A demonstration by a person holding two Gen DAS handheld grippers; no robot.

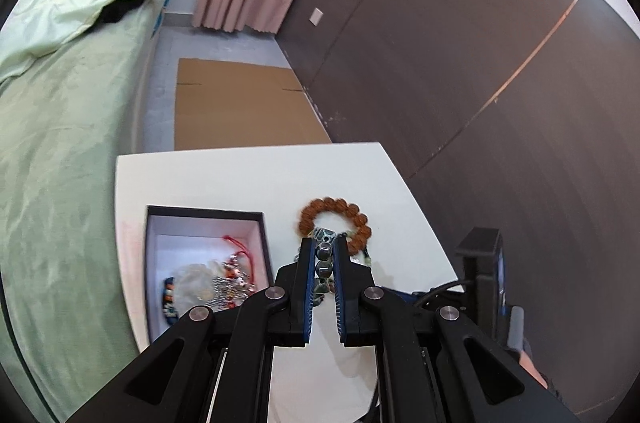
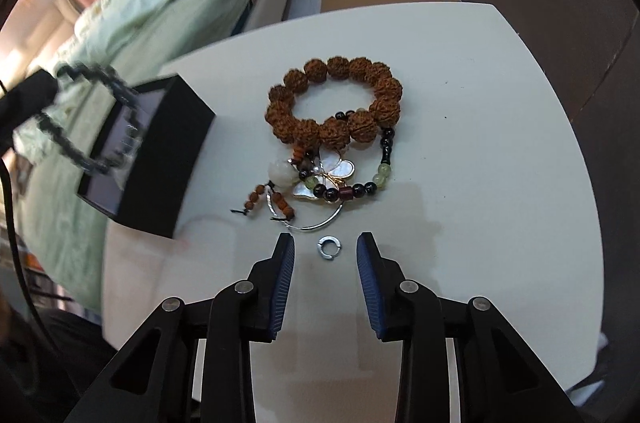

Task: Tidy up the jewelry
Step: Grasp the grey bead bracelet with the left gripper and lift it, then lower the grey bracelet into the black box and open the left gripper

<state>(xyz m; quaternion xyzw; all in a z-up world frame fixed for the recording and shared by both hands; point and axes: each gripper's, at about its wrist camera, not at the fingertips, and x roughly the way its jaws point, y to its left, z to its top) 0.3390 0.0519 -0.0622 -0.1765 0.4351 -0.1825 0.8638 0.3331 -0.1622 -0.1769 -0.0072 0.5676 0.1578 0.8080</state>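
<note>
**Jewelry half sorted: 1 dark strand gripped, a small ring next**

Jewelry still lay in a loose heap on the round white table point(image 2: 480, 143): a chunky bracelet of rough brown seed beads point(image 2: 334, 99) at 12 o'clock, and touching it at 6 o'clock a white shell butterfly charm point(image 2: 334, 175), a thin strand of black and pale green beads point(image 2: 380, 171) and a slim silver hoop point(image 2: 320, 223). A small open silver ring point(image 2: 327, 246) sat apart, just below the hoop.

The right gripper point(image 2: 326, 255) hung over that ring with its fingers part open, 1 each side, not touching. The ring looked light, hard and slick, likely to skid or flip; pinching across its outer edge seemed safest.

The left gripper point(image 1: 324, 263) was clamped on a dark beaded bracelet point(image 1: 324, 259), limp and swinging, near the black rectangular box with a white lining point(image 1: 256, 213) at 9 o'clock, which already held several pieces.
</note>
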